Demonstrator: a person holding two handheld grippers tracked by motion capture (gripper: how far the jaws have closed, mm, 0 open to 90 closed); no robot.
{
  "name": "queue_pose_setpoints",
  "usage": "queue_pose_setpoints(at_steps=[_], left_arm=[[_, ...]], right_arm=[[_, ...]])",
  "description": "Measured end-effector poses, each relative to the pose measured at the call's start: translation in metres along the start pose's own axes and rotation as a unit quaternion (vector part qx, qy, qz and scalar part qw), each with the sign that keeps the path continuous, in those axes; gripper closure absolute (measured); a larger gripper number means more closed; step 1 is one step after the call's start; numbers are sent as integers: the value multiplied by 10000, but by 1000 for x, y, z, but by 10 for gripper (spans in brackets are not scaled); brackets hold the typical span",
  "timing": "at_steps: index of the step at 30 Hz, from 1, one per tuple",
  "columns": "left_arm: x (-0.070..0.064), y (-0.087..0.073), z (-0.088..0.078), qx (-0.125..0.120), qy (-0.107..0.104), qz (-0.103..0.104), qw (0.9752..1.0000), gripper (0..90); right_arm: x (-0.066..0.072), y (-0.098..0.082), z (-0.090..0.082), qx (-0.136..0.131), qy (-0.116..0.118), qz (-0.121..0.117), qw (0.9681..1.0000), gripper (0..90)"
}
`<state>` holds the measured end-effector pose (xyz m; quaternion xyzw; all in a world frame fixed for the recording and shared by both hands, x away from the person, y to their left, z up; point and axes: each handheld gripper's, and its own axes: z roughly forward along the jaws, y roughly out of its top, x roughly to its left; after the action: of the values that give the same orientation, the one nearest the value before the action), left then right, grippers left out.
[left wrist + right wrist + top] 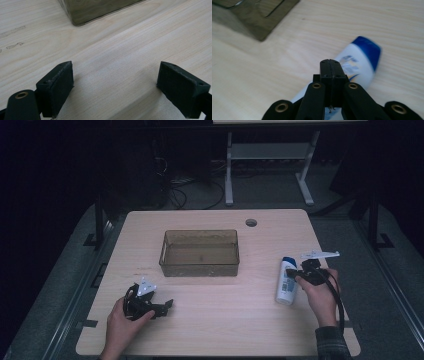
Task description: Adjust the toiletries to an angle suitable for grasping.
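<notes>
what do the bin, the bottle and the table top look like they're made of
Bin: likely clear, smoke-tinted plastic; the wood grain shows through its glossy walls.
Bottle: probably smooth, slightly shiny white plastic, with a blue cap and a printed label.
Table top: pale wood or wood-look laminate, matte, with fine straight grain lines; which of the two cannot be told.

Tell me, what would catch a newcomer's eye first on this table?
Probably the white bottle with a blue cap, lying on its side near the table's right edge, with the right gripper shut just above it. Next, the clear, empty plastic bin at the middle of the pale wooden table, and the left gripper open at the near left.
</notes>
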<state>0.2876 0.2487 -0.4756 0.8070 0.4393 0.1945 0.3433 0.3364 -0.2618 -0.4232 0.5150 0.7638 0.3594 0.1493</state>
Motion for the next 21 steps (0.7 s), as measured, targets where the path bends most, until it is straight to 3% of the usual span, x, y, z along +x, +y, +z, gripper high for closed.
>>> queue_pose_setpoints(at_steps=[12,21], left_arm=[[0,0,0,4,-1,-5,10000,125],[0,0,0,-11,-2,-15,10000,125]], right_arm=[[-42,8,16,-180,-682,348,9969,899],[-61,1,30,-66,-892,506,9947,898]])
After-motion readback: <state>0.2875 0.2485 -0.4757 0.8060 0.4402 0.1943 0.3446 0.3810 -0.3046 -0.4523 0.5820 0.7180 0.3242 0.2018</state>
